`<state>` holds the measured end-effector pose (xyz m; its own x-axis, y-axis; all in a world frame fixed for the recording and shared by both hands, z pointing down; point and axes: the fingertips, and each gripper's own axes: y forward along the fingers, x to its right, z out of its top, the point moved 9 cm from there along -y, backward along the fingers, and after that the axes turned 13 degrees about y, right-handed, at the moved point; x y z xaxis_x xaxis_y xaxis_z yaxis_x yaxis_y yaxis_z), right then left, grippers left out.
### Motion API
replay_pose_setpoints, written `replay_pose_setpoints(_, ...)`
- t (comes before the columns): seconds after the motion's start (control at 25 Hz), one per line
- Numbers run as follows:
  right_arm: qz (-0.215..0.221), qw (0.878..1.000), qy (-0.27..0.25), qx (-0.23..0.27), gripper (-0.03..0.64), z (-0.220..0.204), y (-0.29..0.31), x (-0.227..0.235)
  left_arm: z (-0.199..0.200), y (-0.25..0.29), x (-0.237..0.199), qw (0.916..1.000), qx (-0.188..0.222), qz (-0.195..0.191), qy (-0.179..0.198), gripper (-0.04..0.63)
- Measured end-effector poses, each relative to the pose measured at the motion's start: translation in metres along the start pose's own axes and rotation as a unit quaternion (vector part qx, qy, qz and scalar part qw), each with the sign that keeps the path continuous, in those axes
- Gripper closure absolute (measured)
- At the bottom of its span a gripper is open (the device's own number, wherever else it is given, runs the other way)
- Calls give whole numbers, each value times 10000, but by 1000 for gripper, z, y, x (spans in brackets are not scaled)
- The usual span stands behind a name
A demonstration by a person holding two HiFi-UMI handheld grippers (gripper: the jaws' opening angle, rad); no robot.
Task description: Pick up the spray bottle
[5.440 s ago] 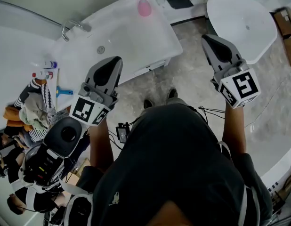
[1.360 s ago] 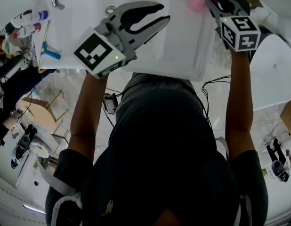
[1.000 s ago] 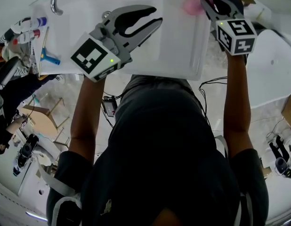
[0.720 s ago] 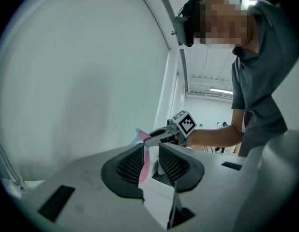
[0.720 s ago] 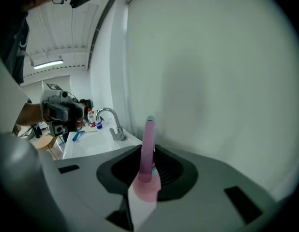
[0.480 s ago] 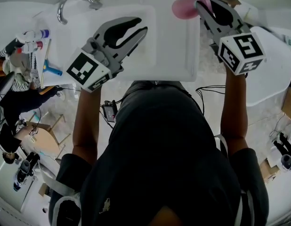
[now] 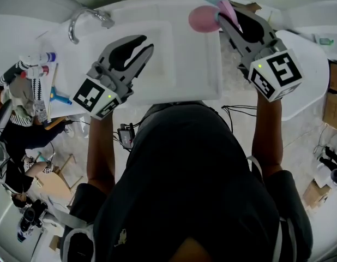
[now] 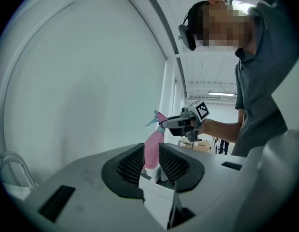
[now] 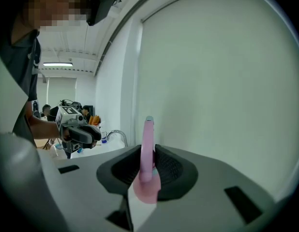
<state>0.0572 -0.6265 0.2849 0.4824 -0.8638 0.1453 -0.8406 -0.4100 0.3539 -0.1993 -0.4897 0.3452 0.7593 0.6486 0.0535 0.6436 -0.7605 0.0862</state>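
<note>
The spray bottle (image 7: 203, 18) is pink with a pale blue trigger head. It hangs in the air above the white sink's (image 7: 185, 81) far right corner, and my right gripper (image 7: 223, 11) is shut on its neck. In the right gripper view the bottle's (image 9: 148, 151) neck is pinched between the dark pads. My left gripper (image 7: 142, 43) hovers open over the basin with nothing in it. In the left gripper view the bottle (image 8: 152, 149) shows far off through the gap, hanging from the right gripper (image 8: 181, 123).
A chrome faucet (image 7: 84, 21) stands at the sink's far left. Small bottles (image 7: 40, 64) and a blue tool (image 7: 59, 97) lie on the counter to the left. A white rounded fixture (image 7: 307, 64) sits to the right. Cables trail on the floor near the person's feet.
My right gripper has lifted the pink bottle up off the sink's corner and drawn it nearer. The left gripper has also risen a little, still open.
</note>
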Motion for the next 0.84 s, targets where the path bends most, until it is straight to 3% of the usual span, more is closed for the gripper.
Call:
replay_pose_setpoints(0.56,-262,9992,-201,-226,529,9,-1,-21,-5,-29,-12,9995,256,204,-45,511)
replay_pose_setpoints(0.84,-340,9983,-169,-435,529,0,31,-29,-24,-46,-30,9992,285,239,-163,511)
